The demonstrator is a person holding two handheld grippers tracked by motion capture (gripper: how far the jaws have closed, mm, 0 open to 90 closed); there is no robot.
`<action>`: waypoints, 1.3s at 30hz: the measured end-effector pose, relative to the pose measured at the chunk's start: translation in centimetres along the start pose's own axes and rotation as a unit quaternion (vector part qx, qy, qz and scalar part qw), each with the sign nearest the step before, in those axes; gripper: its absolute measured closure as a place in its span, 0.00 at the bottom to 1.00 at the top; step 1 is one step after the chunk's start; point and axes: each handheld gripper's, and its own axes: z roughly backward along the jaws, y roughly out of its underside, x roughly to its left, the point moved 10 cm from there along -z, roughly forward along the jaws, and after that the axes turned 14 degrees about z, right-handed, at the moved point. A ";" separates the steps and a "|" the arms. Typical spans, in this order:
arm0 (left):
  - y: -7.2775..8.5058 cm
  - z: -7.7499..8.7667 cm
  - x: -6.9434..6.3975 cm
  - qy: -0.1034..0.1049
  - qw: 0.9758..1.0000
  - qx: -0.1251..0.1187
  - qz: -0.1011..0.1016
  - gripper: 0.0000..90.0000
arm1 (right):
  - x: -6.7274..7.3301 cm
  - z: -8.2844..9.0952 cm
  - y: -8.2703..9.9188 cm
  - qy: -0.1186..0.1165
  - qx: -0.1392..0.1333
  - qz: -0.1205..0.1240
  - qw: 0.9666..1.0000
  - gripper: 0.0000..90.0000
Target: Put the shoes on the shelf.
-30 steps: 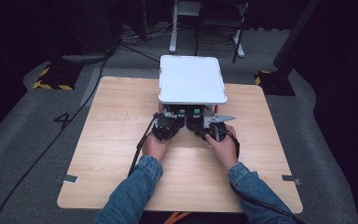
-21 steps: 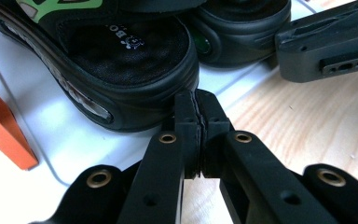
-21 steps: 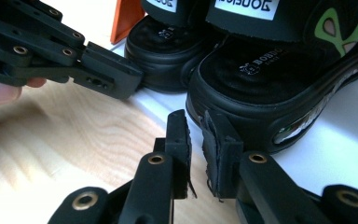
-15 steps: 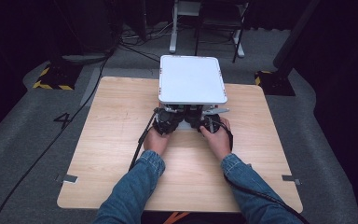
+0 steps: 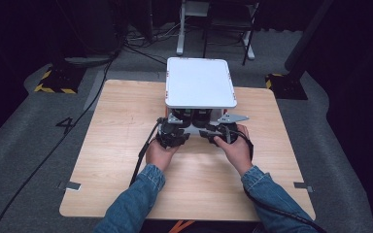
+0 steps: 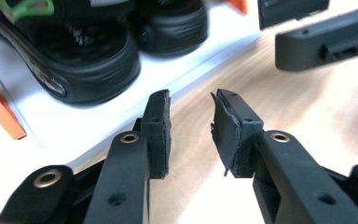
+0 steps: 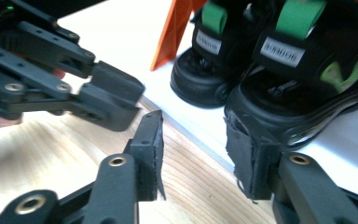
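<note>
A white two-level rack (image 5: 199,82) stands at the back middle of the wooden table (image 5: 126,121). Two black shoes with green straps (image 7: 307,79) (image 7: 214,70) sit side by side on its lower white shelf (image 6: 74,121), heels toward me. My left gripper (image 5: 172,135) (image 6: 191,121) hangs just in front of the shelf edge. Its jaws have just been opening, with nothing between them. My right gripper (image 5: 221,132) (image 7: 198,149) is beside it, near the heel of the right shoe. Its jaws have also just been opening, and only bare table and shelf edge show in the gap.
Orange supports (image 7: 175,28) (image 6: 0,112) hold up the rack's top plate, which hides most of the shoes from above. Cables trail from both grippers toward the table's near edge. Tape marks (image 5: 73,185) sit at the table's front corners.
Half a second ago both hands were pushed in closer under the rack's top. They have since drawn back a little toward the near side, still side by side.
</note>
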 end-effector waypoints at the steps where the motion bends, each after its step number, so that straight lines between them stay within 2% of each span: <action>1: -0.2 1.4 -0.8 0.005 1.000 -0.010 -0.014 0.70 | 0.0 1.4 -0.7 0.003 -0.013 0.004 1.000 0.59; 3: -0.4 2.7 -1.2 -0.002 0.999 -0.019 -0.036 0.69 | -0.2 2.6 -1.2 0.007 -0.021 0.011 1.000 0.56; 5: -0.4 3.8 -1.6 -0.006 0.999 -0.023 -0.049 0.66 | -0.3 3.7 -1.6 0.008 -0.028 0.014 0.999 0.52; 6: -0.4 3.8 -1.6 -0.006 0.999 -0.023 -0.049 0.65 | -0.3 3.7 -1.6 0.008 -0.028 0.014 0.999 0.52; 7: -0.4 5.0 -1.9 0.000 0.998 -0.027 -0.052 0.63 | -0.7 5.2 -2.1 0.014 -0.036 0.021 0.999 0.48; 10: -0.4 6.9 -2.0 0.007 0.998 -0.035 -0.049 0.59 | -1.2 6.9 -2.4 0.023 -0.042 0.024 0.999 0.44; 12: -0.2 7.8 -1.7 0.005 0.998 -0.037 -0.056 0.55 | -1.6 8.2 -2.5 0.031 -0.047 0.025 0.998 0.43; 15: -0.1 9.5 -1.2 0.003 0.997 -0.045 -0.060 0.53 | -2.6 9.8 -1.8 0.039 -0.030 0.029 0.998 0.39; 16: -0.1 9.5 -1.2 0.003 0.997 -0.045 -0.060 0.50 | -2.6 9.8 -1.8 0.039 -0.030 0.029 0.998 0.39; 17: -0.1 10.8 -0.7 0.002 0.997 -0.050 -0.055 0.47 | -3.1 11.0 -1.6 0.047 -0.038 0.024 0.998 0.39; 18: -0.1 10.8 -0.7 0.002 0.997 -0.050 -0.055 0.44 | -3.1 11.0 -1.6 0.047 -0.038 0.024 0.998 0.39; 20: 0.0 12.2 0.1 -0.005 0.997 -0.050 -0.054 0.42 | -3.7 12.2 -1.4 0.054 -0.046 0.017 0.997 0.37; 22: 0.4 13.7 1.1 -0.014 0.997 -0.048 -0.055 0.40 | -4.2 13.8 -0.9 0.053 -0.041 0.015 0.998 0.35; 24: 0.9 14.7 1.9 -0.009 0.999 -0.031 -0.041 0.39 | -4.8 15.0 -0.2 0.054 -0.021 0.014 0.998 0.34; 25: 1.1 15.0 2.3 -0.010 0.999 -0.030 -0.037 0.39 | -5.1 15.7 0.5 0.052 0.001 0.018 0.998 0.33; 27: 1.4 15.6 3.3 -0.015 0.999 -0.025 -0.030 0.38 | -5.6 16.8 1.4 0.058 0.025 0.019 0.998 0.33; 28: 1.4 15.6 3.3 -0.015 0.999 -0.025 -0.030 0.37 | -5.6 16.8 1.4 0.058 0.025 0.019 0.998 0.33; 29: 1.7 15.9 3.9 -0.019 0.999 -0.022 -0.023 0.37 | -5.9 17.2 1.6 0.061 0.026 0.020 0.998 0.32; 30: 2.1 16.2 4.9 -0.030 0.999 -0.019 -0.017 0.35 | -6.2 18.0 2.4 0.057 0.030 0.010 0.998 0.25; 32: 2.2 16.3 5.4 -0.038 0.999 -0.019 -0.015 0.35 | -6.4 18.4 3.3 0.051 0.039 -0.003 0.998 0.23; 33: 2.6 16.4 6.5 -0.060 0.998 -0.013 -0.017 0.35 | -6.5 18.5 3.9 0.050 0.040 -0.010 0.998 0.20; 34: 2.6 16.4 6.5 -0.060 0.998 -0.013 -0.017 0.35 | -6.5 18.5 4.3 0.047 0.041 -0.013 0.998 0.17; 35: 3.2 16.5 7.6 -0.073 0.997 -0.008 -0.013 0.34 | -6.5 18.5 5.1 0.040 0.048 -0.019 0.998 0.17; 36: 3.5 16.5 8.0 -0.081 0.997 -0.002 -0.011 0.34 | -6.5 18.4 5.7 0.035 0.053 -0.023 0.998 0.17; 39: 4.0 16.4 8.9 -0.089 0.996 0.003 -0.005 0.34 | -6.7 18.2 6.7 0.034 0.063 -0.028 0.997 0.17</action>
